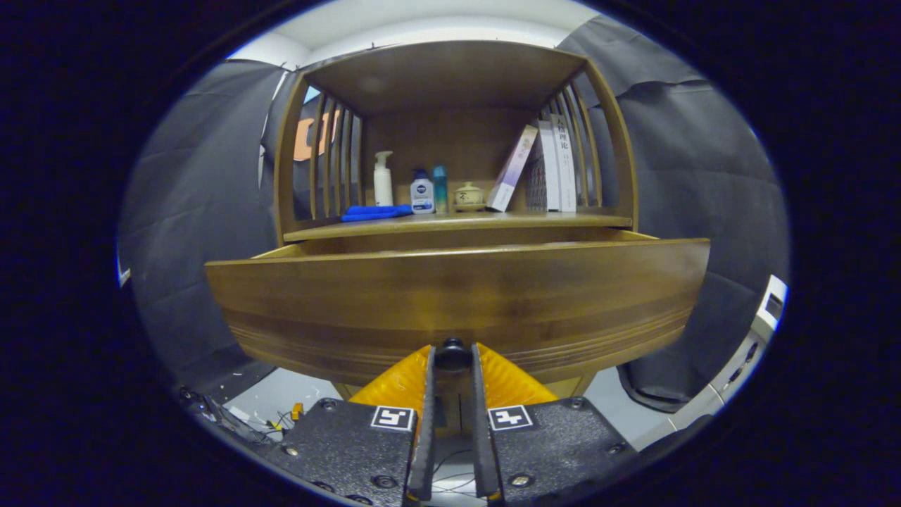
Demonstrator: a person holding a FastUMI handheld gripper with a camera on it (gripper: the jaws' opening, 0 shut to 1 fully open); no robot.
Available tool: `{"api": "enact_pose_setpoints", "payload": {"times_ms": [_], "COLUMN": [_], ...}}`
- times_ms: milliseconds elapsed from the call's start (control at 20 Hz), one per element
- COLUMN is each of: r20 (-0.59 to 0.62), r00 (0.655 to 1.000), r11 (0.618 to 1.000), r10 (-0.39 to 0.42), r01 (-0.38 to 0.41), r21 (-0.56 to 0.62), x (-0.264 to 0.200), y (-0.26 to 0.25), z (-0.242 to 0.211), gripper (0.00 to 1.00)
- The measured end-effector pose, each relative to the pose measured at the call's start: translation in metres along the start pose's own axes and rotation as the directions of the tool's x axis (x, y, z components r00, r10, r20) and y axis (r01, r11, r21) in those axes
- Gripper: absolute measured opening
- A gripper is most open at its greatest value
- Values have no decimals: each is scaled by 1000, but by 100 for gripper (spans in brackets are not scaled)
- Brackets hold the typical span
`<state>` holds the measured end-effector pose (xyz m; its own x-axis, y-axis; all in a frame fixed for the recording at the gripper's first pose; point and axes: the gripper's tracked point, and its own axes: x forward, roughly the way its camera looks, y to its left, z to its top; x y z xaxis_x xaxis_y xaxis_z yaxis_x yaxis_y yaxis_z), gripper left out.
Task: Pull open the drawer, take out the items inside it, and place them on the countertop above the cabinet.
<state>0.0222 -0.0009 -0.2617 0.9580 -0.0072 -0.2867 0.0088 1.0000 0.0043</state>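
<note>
**Knob pinched, drawer coming out: keep the pull straight**

Dark cloth hangs all round the booth, and against it stands the wooden cabinet (450,141) with its slatted sides. I place everything by the drawer knob (452,354), the small dark ball low on the drawer front (457,303).

Up and left of the knob, on the table (457,224) above the drawer, lies a blue cloth (376,212). Next along stand a white pump bottle (383,179), a small white bottle (421,193) and a slim teal one (440,189). Almost straight above the knob sits a little lidded jar (468,196); right of that some books (542,169) lean together.

My gripper (452,362) has its jaws clenched on the knob, one finger pressing each side of it. The drawer front stands forward of the cabinet face, so I judge it partly open, though from this low angle I cannot see what lies inside.

To do this well I would keep pulling level and square to the front, without twisting, so the drawer does not bind on its runners. I would hold firmly, since a round knob may slip. I would stop before the drawer leaves the cabinet, then let go and rise above the front edge to look in.
</note>
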Motion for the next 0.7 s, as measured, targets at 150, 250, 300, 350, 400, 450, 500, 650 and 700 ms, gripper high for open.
{"api": "enact_pose_setpoints", "payload": {"times_ms": [150,250,300,350,400,450,500,650,700], "r20": [-2,-5,-11,-15,-16,-17,-18,-17,-18], "r00": [1000,1000,1000,999,999,999,999,999,999], "r11": [1000,1000,999,999,999,999,999,999,999], "r10": [11,24,29,34,41,46,46,41,37], "r01": [-11,-24,-30,-35,-41,-46,-46,-41,-38], "r21": [-11,-11,-15,-20,-20,-23,-27,-31,-32], "x": [-12,-21,-25,-29,-33,-36,-37,-38,-38], "y": [2,4,6,7,8,9,10,10,10], "z": [-5,-8,-10,-12,-12,-14,-15,-16,-16], "gripper": [25,25,25,25,25,25,25,25,25]}}
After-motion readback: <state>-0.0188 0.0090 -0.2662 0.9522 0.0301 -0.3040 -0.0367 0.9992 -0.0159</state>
